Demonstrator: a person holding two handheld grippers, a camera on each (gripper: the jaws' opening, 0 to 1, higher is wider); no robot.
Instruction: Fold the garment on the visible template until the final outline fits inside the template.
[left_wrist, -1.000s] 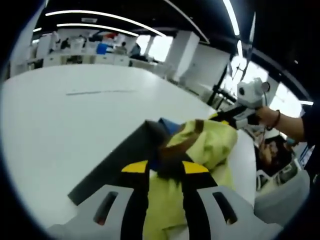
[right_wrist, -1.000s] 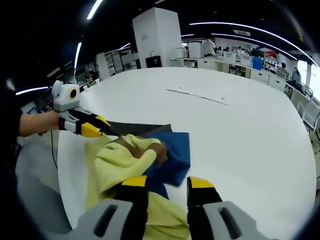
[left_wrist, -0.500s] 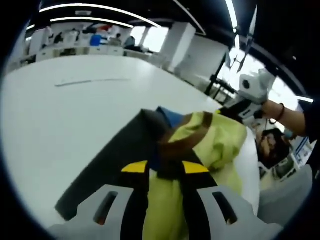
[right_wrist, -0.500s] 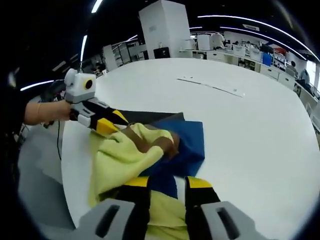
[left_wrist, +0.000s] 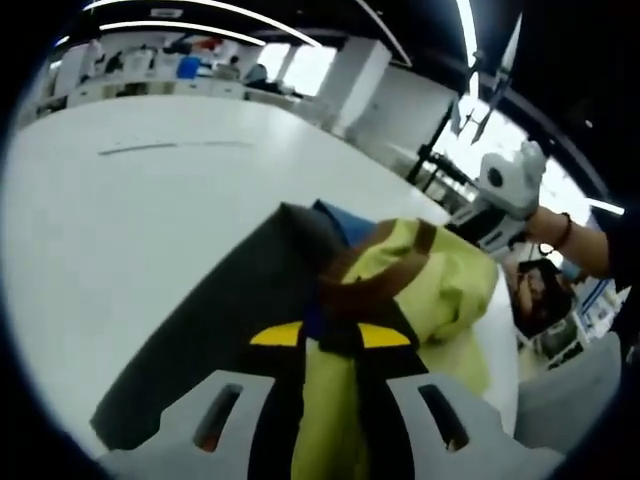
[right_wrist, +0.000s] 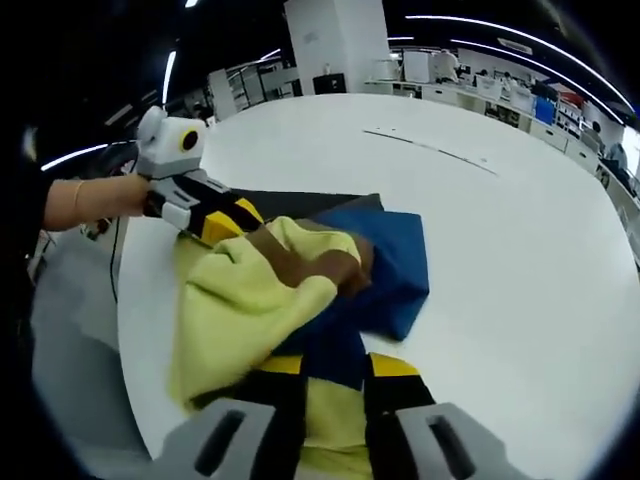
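Observation:
A yellow-green garment (left_wrist: 430, 280) with brown trim (left_wrist: 365, 290) and a blue part (right_wrist: 395, 265) lies bunched over a dark template sheet (left_wrist: 210, 330) on the white table. My left gripper (left_wrist: 330, 340) is shut on a yellow fold that runs up between its jaws. In the right gripper view it (right_wrist: 235, 222) comes in from the left, held by a hand (right_wrist: 100, 195), at the garment's far edge. My right gripper (right_wrist: 335, 368) is shut on blue and yellow cloth. In the left gripper view it (left_wrist: 470, 225) sits at the garment's far right edge, its tips behind cloth.
The round white table (right_wrist: 500, 250) spreads wide beyond the garment, with a thin line marked on it (right_wrist: 430, 150). Its edge (right_wrist: 125, 330) runs close beside the garment on the hand's side. A white pillar (right_wrist: 335, 45) and office desks stand in the background.
Both grippers have kept their hold and carried the yellow cloth further over the blue part. In the right gripper view the left gripper has come closer to the garment's middle.

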